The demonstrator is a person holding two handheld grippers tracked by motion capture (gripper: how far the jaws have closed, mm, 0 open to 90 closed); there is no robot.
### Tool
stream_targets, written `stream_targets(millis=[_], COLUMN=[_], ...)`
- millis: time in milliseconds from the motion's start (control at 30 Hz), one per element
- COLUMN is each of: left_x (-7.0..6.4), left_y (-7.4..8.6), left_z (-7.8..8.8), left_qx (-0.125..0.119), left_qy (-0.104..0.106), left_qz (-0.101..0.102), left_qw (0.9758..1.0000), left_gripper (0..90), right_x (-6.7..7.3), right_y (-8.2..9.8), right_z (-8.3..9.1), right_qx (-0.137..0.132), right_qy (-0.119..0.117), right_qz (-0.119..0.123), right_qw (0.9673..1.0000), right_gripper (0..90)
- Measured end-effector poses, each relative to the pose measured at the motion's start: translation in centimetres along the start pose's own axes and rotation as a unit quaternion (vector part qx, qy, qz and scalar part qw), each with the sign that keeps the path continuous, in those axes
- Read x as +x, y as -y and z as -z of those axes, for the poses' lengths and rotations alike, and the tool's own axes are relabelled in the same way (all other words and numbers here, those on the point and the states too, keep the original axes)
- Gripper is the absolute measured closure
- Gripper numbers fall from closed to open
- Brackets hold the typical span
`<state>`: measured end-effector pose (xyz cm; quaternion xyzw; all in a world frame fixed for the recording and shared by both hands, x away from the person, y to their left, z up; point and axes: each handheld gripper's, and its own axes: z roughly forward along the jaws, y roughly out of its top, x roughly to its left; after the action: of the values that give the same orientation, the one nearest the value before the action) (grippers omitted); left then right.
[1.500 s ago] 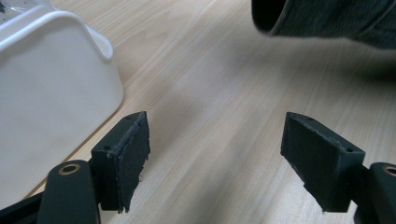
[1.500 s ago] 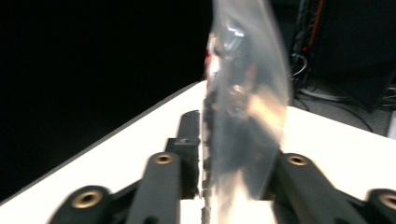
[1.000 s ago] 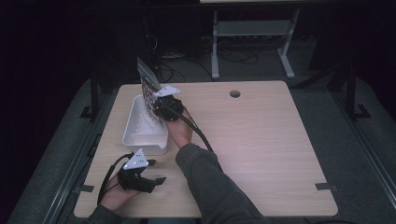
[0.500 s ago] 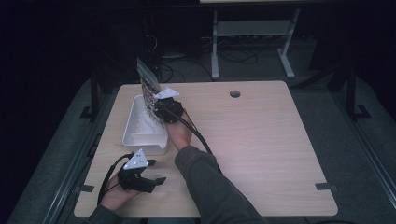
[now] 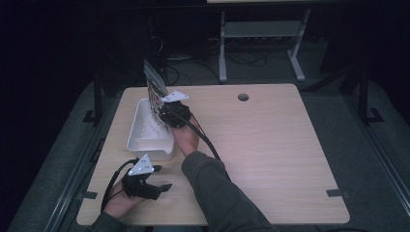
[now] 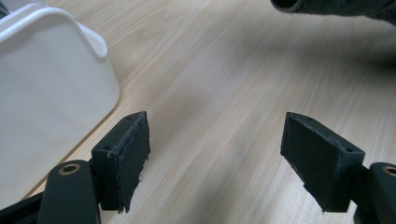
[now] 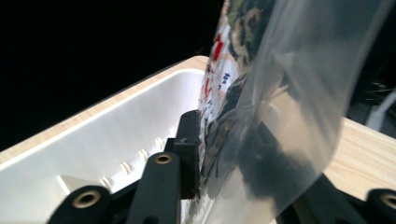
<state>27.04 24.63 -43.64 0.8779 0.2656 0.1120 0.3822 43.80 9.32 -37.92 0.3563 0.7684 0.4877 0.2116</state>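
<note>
My right gripper (image 5: 159, 110) holds a plastic packet (image 5: 153, 88) with red and dark print upright over the far end of a white tub (image 5: 139, 141). In the right gripper view the packet (image 7: 280, 93) sits between the jaws of the right gripper (image 7: 233, 158). The left pad (image 7: 190, 140) touches its printed face, and the tub (image 7: 116, 140) lies below. These jaws have just been opening, with the packet still between them. My left gripper (image 5: 162, 178) rests open and empty near the front left corner. In its own view the left gripper (image 6: 215, 158) stands over bare wood beside the tub (image 6: 46, 93).
The light wood table (image 5: 270, 145) has a round cable hole (image 5: 243, 97) at the back. A dark-sleeved forearm (image 5: 217, 188) crosses the front middle. A metal stand (image 5: 261, 34) and cables lie on the dark floor behind.
</note>
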Motion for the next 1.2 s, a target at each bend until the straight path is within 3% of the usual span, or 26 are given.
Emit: stream_targets(millis=[33, 133, 267, 533, 733, 967, 1033, 1200], left_x=[0.0, 0.0, -0.1, -0.1, -0.1, -0.2, -0.2, -0.2], left_y=[0.0, 0.0, 0.0, 0.0, 0.0, -0.1, -0.1, -0.1], left_z=[0.0, 0.0, -0.1, -0.1, -0.2, -0.3, -0.4, -0.5], left_qx=[0.0, 0.002, 0.004, 0.005, 0.005, 0.008, 0.01, 0.011], left_qy=[0.0, 0.0, 0.0, -0.001, 0.0, 0.0, 0.0, 0.0], left_qz=[0.0, 0.0, -0.003, -0.005, -0.005, -0.009, -0.011, -0.01], left_qw=[1.0, 1.0, 1.0, 1.0, 1.0, 0.9999, 0.9999, 0.9999], left_gripper=[23.2, 23.1, 23.2, 23.1, 23.1, 22.8, 22.7, 22.7], right_x=[-0.5, -1.1, -1.6, -2.9, -3.6, -4.5, -4.9, -5.3], right_y=[0.1, 0.3, 0.6, 1.1, 1.4, 2.2, 2.4, 2.9], right_z=[0.0, 0.1, 0.5, 1.6, 2.5, 4.0, 4.7, 5.4], right_qx=[0.001, 0.004, 0.005, -0.004, -0.004, 0.007, 0.002, 0.01], right_qy=[-0.009, -0.028, -0.036, -0.056, -0.071, -0.111, -0.131, -0.141], right_qz=[-0.015, -0.032, -0.033, -0.056, -0.063, -0.067, -0.067, -0.066], right_qw=[0.9998, 0.9991, 0.9988, 0.9968, 0.9955, 0.9916, 0.9891, 0.9877], right_gripper=[55.4, 52.8, 48.7, 43.1, 39.4, 36.5, 35.0, 33.6])
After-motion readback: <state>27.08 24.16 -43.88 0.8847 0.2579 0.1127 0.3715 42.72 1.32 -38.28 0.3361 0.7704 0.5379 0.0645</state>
